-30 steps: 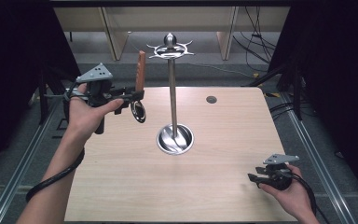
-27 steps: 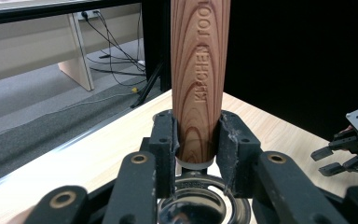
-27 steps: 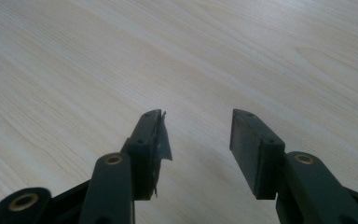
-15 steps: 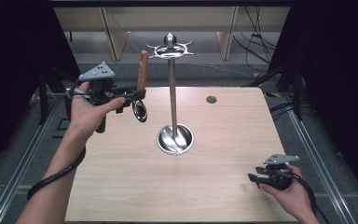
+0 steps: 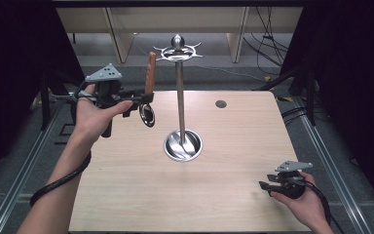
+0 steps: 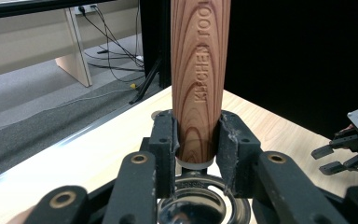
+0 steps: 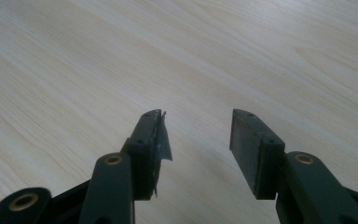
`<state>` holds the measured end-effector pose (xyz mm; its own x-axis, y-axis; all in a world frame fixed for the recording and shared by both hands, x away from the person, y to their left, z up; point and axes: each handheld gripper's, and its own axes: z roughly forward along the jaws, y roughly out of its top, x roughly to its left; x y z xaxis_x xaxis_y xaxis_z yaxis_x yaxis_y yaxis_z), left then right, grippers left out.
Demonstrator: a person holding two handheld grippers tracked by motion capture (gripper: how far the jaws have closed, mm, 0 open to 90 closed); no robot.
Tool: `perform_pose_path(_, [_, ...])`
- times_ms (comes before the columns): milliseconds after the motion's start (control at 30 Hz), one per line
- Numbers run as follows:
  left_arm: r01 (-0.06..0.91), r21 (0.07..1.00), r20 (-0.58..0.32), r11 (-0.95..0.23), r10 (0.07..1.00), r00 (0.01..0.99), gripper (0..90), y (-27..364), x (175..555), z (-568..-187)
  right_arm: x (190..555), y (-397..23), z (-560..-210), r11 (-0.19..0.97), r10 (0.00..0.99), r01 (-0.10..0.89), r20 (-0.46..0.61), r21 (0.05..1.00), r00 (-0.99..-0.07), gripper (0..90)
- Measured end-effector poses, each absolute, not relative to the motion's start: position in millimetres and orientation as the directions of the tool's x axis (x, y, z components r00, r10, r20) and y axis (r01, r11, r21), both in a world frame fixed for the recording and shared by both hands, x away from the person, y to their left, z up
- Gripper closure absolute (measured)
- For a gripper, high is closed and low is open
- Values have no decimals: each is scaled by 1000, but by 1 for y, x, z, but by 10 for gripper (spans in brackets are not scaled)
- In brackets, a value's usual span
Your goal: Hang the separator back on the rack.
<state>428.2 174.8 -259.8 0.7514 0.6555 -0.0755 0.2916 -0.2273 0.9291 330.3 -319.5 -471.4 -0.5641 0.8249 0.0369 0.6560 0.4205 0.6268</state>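
Observation:
My left gripper is held above the table's far left and is shut on the wooden handle of a kitchen utensil. The handle stands upright, and its shiny metal bowl hangs below the jaws. A tall metal stand with hooks at its top and a round steel base rises at the table's middle, just right of the utensil. My right gripper rests low near the front right corner, open, with nothing between its fingers.
The light wooden table has a small round dark hole at the far right. Metal rails run along both sides of the table. Cables lie on the floor beyond the far edge. The right gripper appears far off in the left gripper view.

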Motion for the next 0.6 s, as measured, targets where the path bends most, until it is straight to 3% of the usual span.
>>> perform_pose_path(33, [292,928,-74,-230,654,753,684,174,429,-259,331,-318,-475,397,833,641,35,657,-552,546])
perform_pose_path(233, [294,928,-75,-231,656,751,684,172,430,-259,330,-320,-471,421,826,657,36,626,-563,547])
perform_pose_path(600, [301,923,-76,-239,655,752,683,166,435,-258,330,-318,-474,398,833,643,37,655,-553,547])
